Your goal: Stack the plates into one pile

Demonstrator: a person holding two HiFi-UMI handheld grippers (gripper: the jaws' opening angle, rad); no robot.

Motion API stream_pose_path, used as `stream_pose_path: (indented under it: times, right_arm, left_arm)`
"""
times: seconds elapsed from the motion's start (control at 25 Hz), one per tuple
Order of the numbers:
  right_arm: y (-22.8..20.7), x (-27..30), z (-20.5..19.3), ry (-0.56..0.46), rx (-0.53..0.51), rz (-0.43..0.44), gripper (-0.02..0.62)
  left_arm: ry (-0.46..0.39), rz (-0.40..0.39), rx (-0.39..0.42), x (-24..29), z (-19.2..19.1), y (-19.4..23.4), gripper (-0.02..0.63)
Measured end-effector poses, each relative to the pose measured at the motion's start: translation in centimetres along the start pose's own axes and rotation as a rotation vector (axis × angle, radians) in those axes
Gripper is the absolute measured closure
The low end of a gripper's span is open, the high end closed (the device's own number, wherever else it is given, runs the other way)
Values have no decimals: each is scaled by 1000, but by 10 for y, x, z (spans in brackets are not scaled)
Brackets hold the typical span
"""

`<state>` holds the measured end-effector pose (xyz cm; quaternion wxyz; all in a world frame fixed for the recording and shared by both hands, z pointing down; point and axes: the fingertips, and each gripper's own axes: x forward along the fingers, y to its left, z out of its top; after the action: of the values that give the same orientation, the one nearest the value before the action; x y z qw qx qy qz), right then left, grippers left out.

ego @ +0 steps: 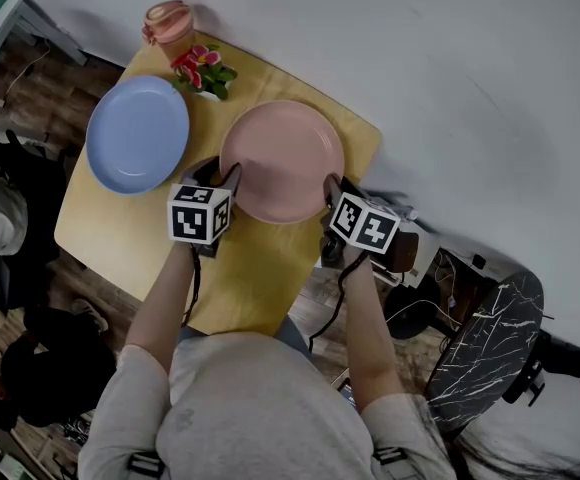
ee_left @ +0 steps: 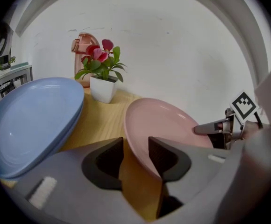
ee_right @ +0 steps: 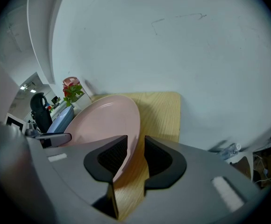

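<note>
A pink plate lies at the middle of the wooden table, and a blue plate lies to its left, apart from it. My left gripper is open at the pink plate's near-left rim. In the left gripper view the pink plate has its rim between the left gripper's jaws, closer to the right one. My right gripper is open at the near-right rim. In the right gripper view the pink plate's rim passes between the right gripper's pads with small gaps.
A small white pot of red flowers and a pink lidded cup stand at the table's far edge, between and behind the plates. The table's right edge runs just beside the right gripper. A dark marble side table stands at the lower right.
</note>
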<state>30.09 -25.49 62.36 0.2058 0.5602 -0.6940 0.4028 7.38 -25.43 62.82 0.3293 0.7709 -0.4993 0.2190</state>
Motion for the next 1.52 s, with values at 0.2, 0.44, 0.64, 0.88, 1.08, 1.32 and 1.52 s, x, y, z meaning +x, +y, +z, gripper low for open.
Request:
stream_pose_path:
  times: [0.2, 0.44, 0.64, 0.88, 1.08, 1.32, 1.52]
  right_arm:
    - [6, -4, 3, -33, -17, -14, 496]
    - [11, -15, 6, -76, -5, -23, 555]
    - [28, -27, 11, -111, -21, 1, 555]
    - [53, -46, 20, -190, -47, 42, 555]
    - [72, -62, 27, -245, -51, 78, 555]
    - [94, -83, 28, -295, -64, 122, 555]
    - [115, -103, 35, -335, -93, 150, 556]
  left_arm:
    - [36, 67, 62, -1, -4, 6, 434]
    - [7, 84, -11, -18, 1, 10, 465]
    - [-60, 122, -22, -43, 14, 14, 480]
    - [-139, 152, -11, -76, 29, 18, 485]
    - [-191, 168, -6, -101, 36, 21, 486]
    - [-247, 194, 12, -134, 41, 22, 486]
    - [-329, 206, 1, -166, 48, 22, 486]
